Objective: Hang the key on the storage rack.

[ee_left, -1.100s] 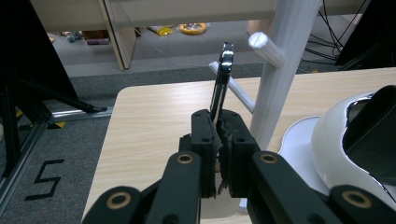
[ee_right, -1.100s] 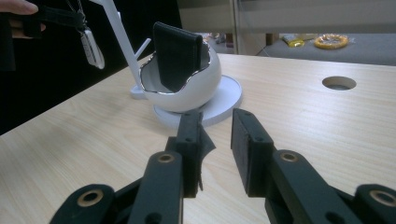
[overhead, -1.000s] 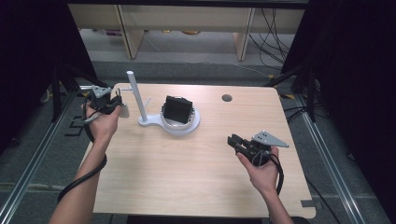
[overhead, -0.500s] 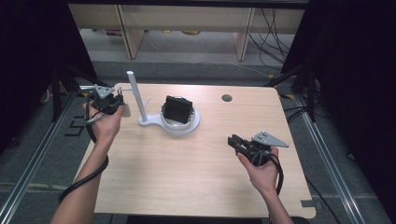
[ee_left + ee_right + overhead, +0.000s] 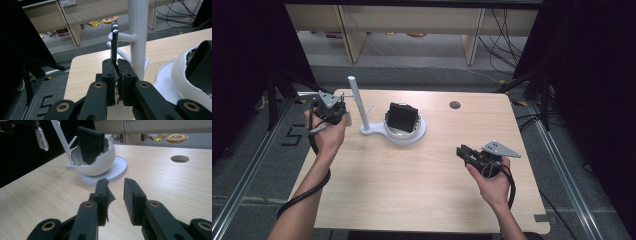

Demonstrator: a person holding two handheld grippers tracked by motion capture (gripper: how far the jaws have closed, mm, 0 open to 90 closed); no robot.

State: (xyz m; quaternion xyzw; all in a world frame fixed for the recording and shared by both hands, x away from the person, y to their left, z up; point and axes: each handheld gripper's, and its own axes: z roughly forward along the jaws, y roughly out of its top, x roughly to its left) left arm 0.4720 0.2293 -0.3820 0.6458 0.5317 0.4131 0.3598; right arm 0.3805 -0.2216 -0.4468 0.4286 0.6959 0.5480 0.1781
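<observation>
Left gripper (image 5: 117, 75): jaws pinching thin metal-rimmed tag (a key fob, perhaps) (image 5: 114, 40), raised beside white stand (image 5: 137, 37) peg; hanging not yet done. Right gripper (image 5: 115, 192): jaws spread, empty.

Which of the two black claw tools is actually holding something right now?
The left gripper, beside the white stand, pinches a thin shiny metal piece between closed jaws. The right gripper has a bare gap between its jaws.

Digit "5" on floor (image 5: 47, 107)
</observation>
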